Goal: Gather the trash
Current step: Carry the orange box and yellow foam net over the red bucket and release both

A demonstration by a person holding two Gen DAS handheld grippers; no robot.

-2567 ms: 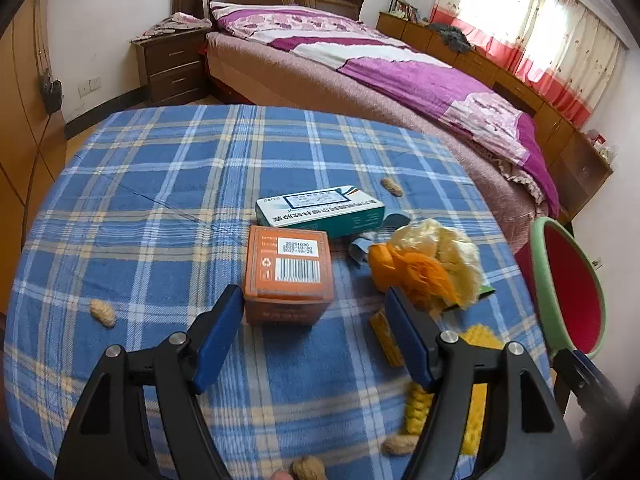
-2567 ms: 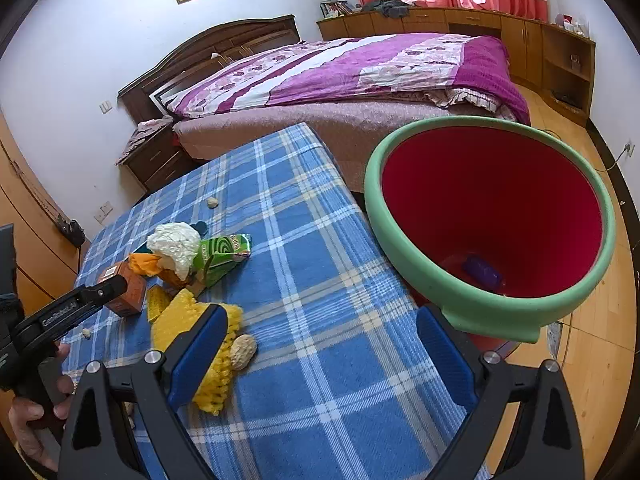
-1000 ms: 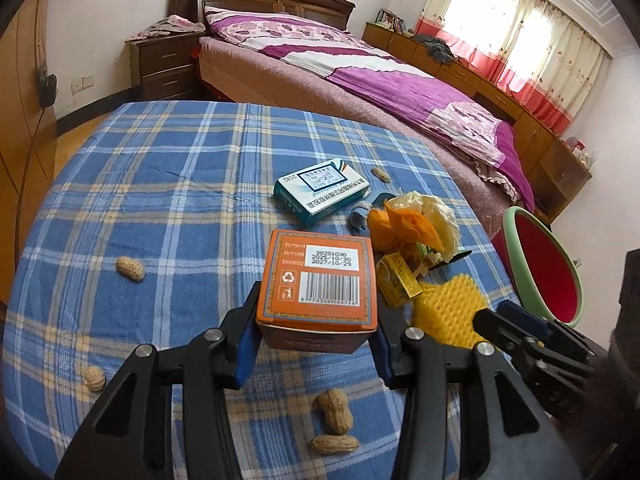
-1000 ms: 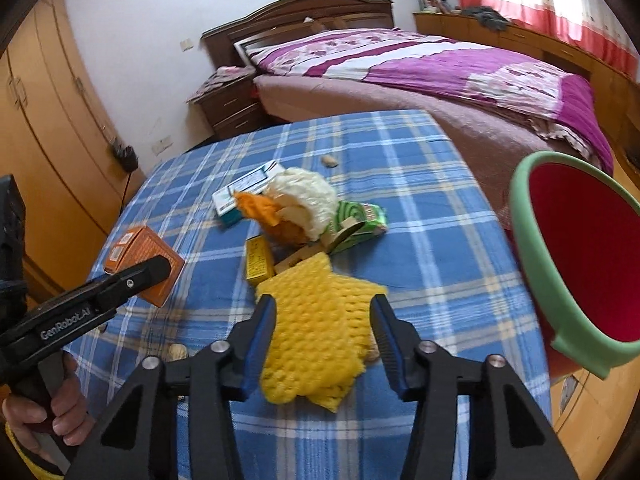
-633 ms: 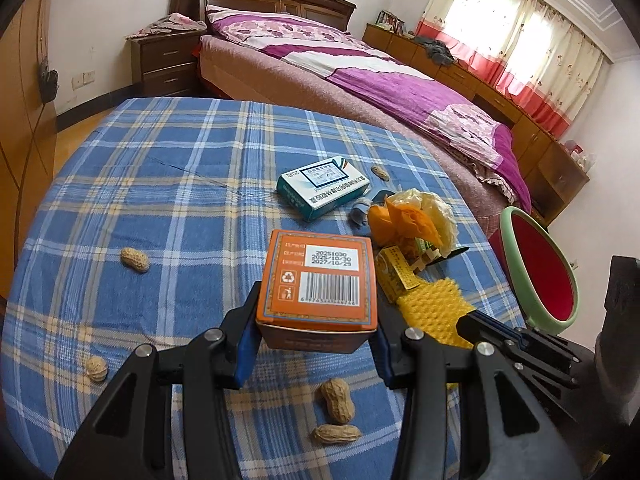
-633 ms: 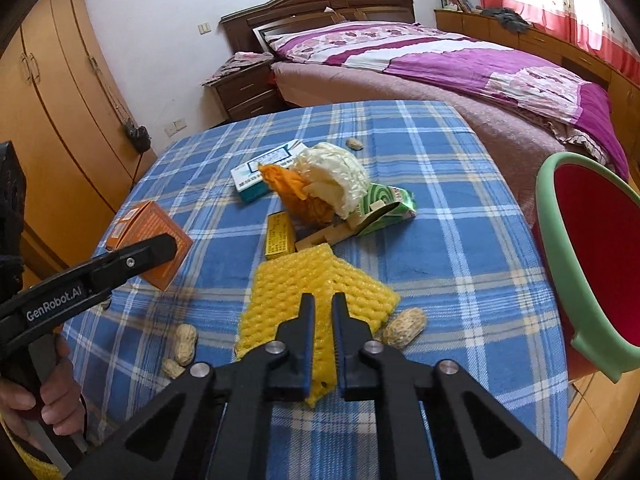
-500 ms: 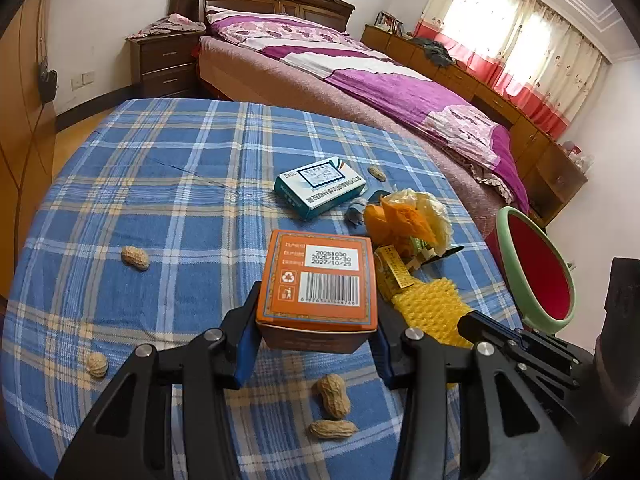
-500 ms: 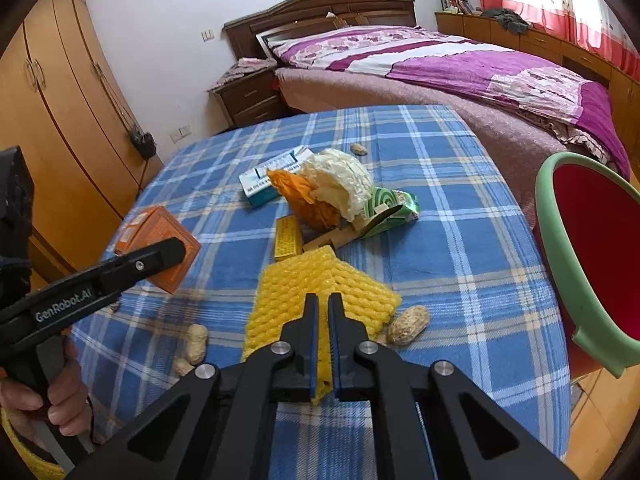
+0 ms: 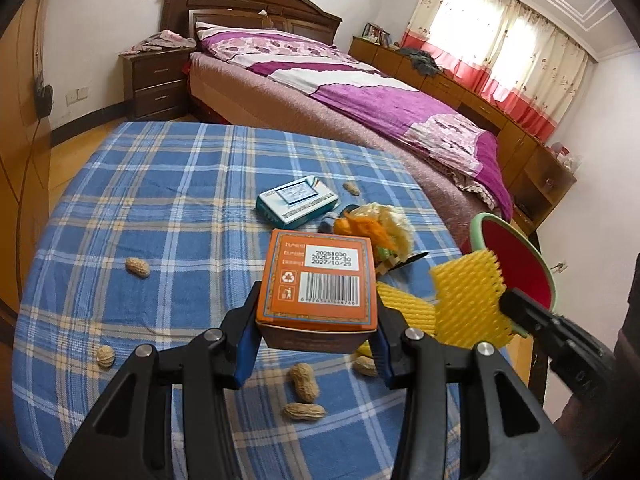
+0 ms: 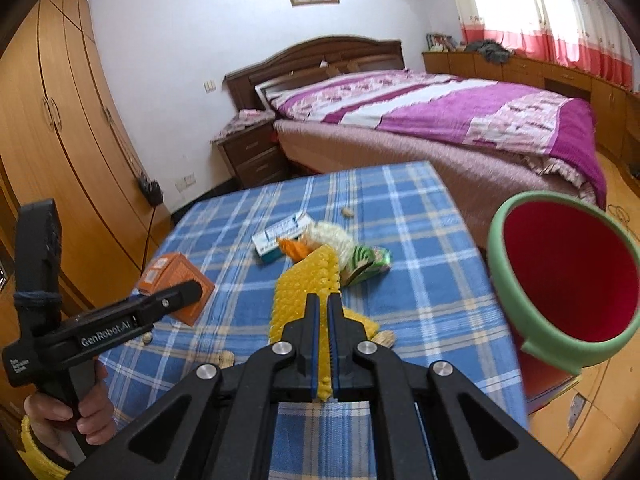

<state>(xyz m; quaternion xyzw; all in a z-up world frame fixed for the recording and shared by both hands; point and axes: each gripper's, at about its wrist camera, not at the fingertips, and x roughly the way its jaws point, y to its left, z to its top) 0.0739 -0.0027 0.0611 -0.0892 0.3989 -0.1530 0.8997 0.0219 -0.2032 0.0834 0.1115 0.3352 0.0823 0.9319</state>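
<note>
My left gripper (image 9: pixel 316 320) is shut on an orange box (image 9: pixel 318 282) and holds it above the blue plaid table (image 9: pixel 160 208). The box also shows in the right wrist view (image 10: pixel 176 280). My right gripper (image 10: pixel 324 304) is shut on a yellow foam net (image 10: pixel 308 280) and holds it lifted off the table; the net also shows in the left wrist view (image 9: pixel 470 300). A green-rimmed red bin (image 10: pixel 560 276) stands off the table's right edge. A teal-and-white box (image 9: pixel 298 200), an orange and white wrapper pile (image 9: pixel 376 226) and a green carton (image 10: pixel 368 264) lie mid-table.
Several peanuts (image 9: pixel 304 376) lie scattered on the cloth, some near the front edge. A second yellow net piece (image 9: pixel 404 308) lies under the lifted one. A bed (image 10: pixel 440 120) stands behind the table, wardrobes (image 10: pixel 60 140) to the left.
My right gripper closed on the yellow net and lifted it off the table toward the bin side. My left gripper keeps holding the orange box, raised slightly.
</note>
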